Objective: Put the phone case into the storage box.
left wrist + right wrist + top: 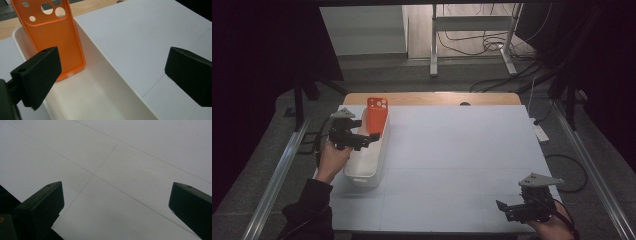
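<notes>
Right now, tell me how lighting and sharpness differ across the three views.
High view: dim, surroundings nearly black, white table evenly lit, orange phone case clear. Left gripper view: brightest, case and white bin sharp, near jaws slightly soft. Right gripper view: grey and flat, faint lines on the table, jaws dark.

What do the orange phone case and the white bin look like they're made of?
Phone case: probably soft silicone or rubbery plastic, matte, with rounded edges and clean camera cutouts; it leans against the bin's far end.
Bin: likely moulded hard plastic, smooth with a slight sheen, thin even walls and rounded corners.
</notes>
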